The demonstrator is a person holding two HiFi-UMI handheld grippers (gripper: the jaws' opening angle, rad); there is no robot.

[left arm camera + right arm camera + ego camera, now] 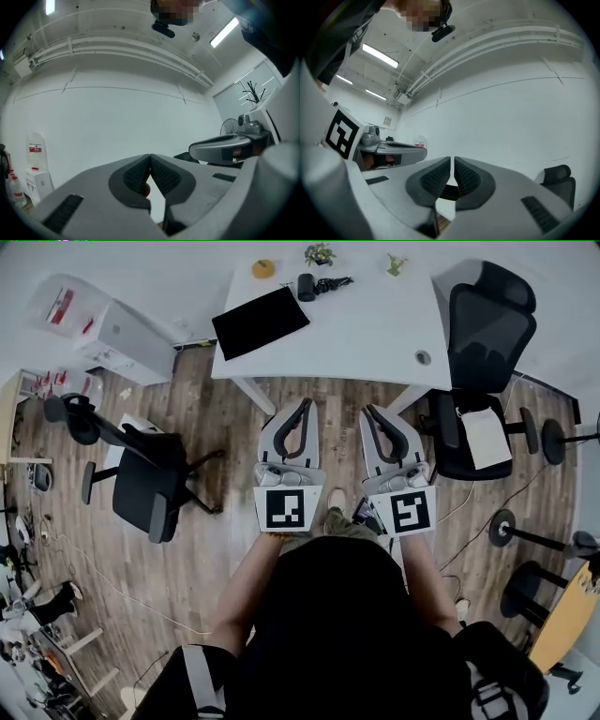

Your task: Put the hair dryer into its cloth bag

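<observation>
**Approach to the counter: both tools empty, dryer not yet reached**

I am standing short of the white rectangular counter [375,324], with wooden floor between me and it. On its left part lies a flat black rectangular cloth bag [261,322], or so I take it. I cannot make out which edge is the mouth. Near it, toward the far edge, sits a small dark stubby hair dryer [307,287], as I judge it, though it is too small to be sure. A tangle of black cord [334,282] lies just beside it. My left tool [306,405] and right tool [369,410] are side by side, pointing at the counter and well apart from both things. Each has its jaws pressed together with nothing pinched.

Plan, my judgement only:
- Spread the jaws before arriving.
- One tool pinches a single layer at the bag's mouth and lifts it.
- The other takes the dryer by its body, not the cord, and feeds it in nose first.
- Risk: the cord may snag on the bag's lip.
</observation>
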